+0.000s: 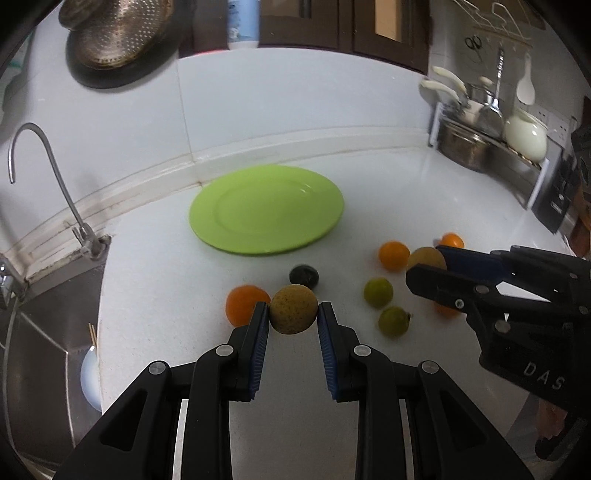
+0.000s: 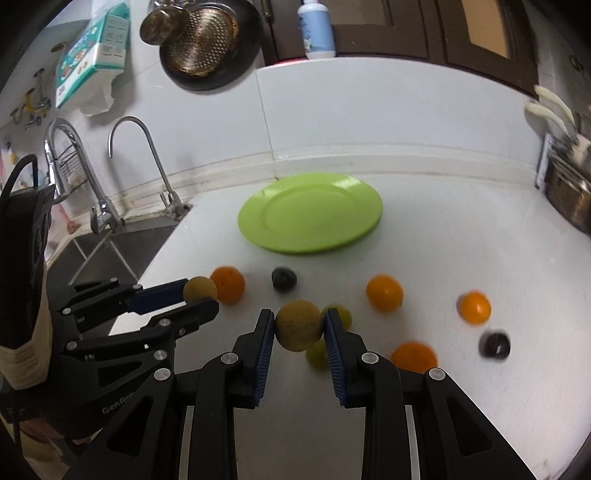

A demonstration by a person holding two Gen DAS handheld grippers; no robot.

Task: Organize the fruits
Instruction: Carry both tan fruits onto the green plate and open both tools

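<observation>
My left gripper (image 1: 293, 314) is shut on a speckled brown-yellow fruit (image 1: 293, 309), held just above the white counter, in front of the empty green plate (image 1: 266, 210). My right gripper (image 2: 299, 325) is shut on a second brown-yellow fruit (image 2: 298, 325); it also shows in the left wrist view (image 1: 426, 258). Loose on the counter lie oranges (image 1: 245, 304) (image 1: 393, 254) (image 1: 452, 240), two green limes (image 1: 378, 292) (image 1: 394, 321) and a dark plum (image 1: 303, 275). The right wrist view shows the plate (image 2: 310, 214), oranges (image 2: 384, 293) (image 2: 474, 307) and another dark plum (image 2: 494, 344).
A sink (image 1: 40, 354) with a curved tap (image 1: 48, 177) lies at the left, past the counter edge. A rack with pots and utensils (image 1: 487, 133) stands at the back right. A metal colander (image 1: 118, 33) hangs on the wall.
</observation>
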